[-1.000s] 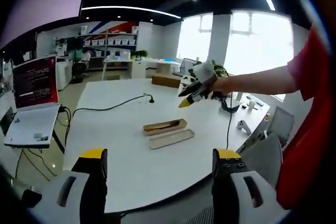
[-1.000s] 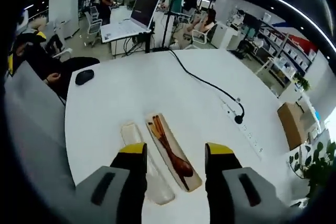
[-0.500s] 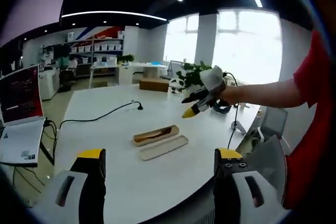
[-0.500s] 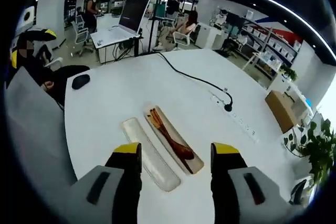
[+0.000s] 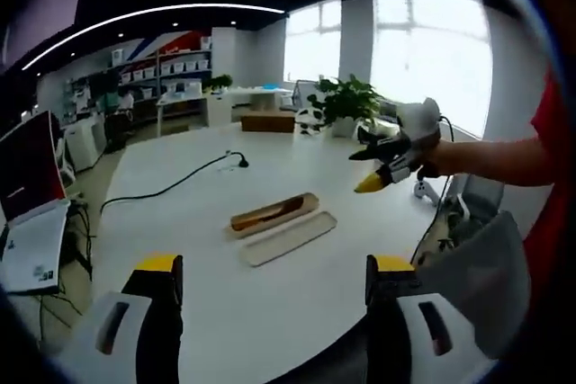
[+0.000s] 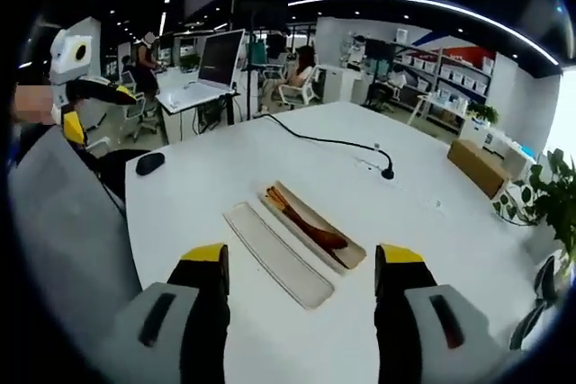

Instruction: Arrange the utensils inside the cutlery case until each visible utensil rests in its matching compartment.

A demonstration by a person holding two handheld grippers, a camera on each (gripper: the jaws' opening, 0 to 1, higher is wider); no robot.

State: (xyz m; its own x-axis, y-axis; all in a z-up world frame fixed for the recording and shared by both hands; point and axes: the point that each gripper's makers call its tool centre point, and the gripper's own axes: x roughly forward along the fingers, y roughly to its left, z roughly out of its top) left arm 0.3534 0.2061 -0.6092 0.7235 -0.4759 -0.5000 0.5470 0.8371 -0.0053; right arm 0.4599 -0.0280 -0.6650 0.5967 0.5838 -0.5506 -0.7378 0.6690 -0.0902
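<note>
Right gripper [image 6: 301, 263] above cutlery case [image 6: 313, 227]

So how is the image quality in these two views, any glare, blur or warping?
Left gripper view: the windows are blown out white, and the white table bows from fisheye warping; the cutlery case stays readable. Right gripper view: even ceiling light, soft shadows, the case and its lid fairly sharp, edges curved and softer.
</note>
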